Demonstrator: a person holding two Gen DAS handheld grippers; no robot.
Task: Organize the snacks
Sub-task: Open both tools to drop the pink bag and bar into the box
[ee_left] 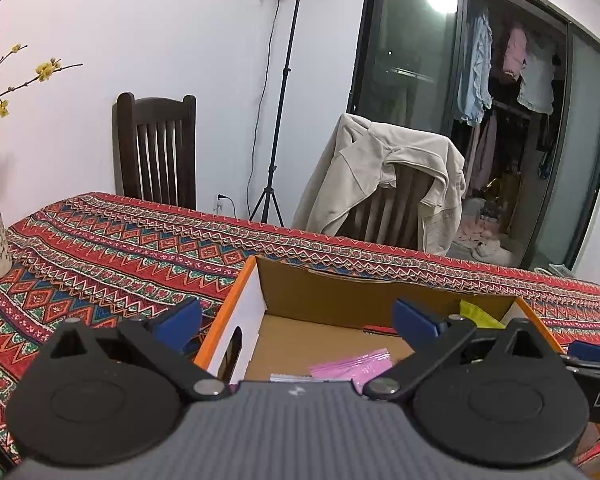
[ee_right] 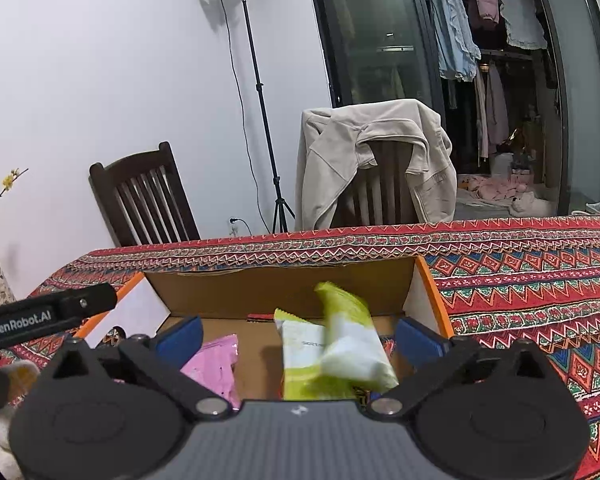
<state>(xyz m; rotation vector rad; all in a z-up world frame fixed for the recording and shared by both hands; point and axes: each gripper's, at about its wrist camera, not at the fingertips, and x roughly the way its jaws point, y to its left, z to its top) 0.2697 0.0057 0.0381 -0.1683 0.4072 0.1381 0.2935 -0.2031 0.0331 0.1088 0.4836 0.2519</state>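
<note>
Two hand-held grippers, left (ee_left: 296, 320) and right (ee_right: 298, 334), hovered jaws apart over the orange-rimmed cardboard box (ee_right: 428, 280), where a blurred green-and-white snack packet (ee_right: 354, 340) apparently tumbled in to be collected.

Tablecloth (ee_right: 540, 280): red zigzag and diamond bands; box (ee_right: 430, 280): orange rim, brown inside; packets: pink (ee_right: 216, 364), lime-and-white (ee_right: 352, 340).

Both tongs share black round-hubbed arms, silver pivot screws and blue pads (ee_right: 180, 338). A ribbed grey housing sits behind. The left tongs (ee_right: 48, 312) bear white "GenRobot.AI" lettering.
</note>
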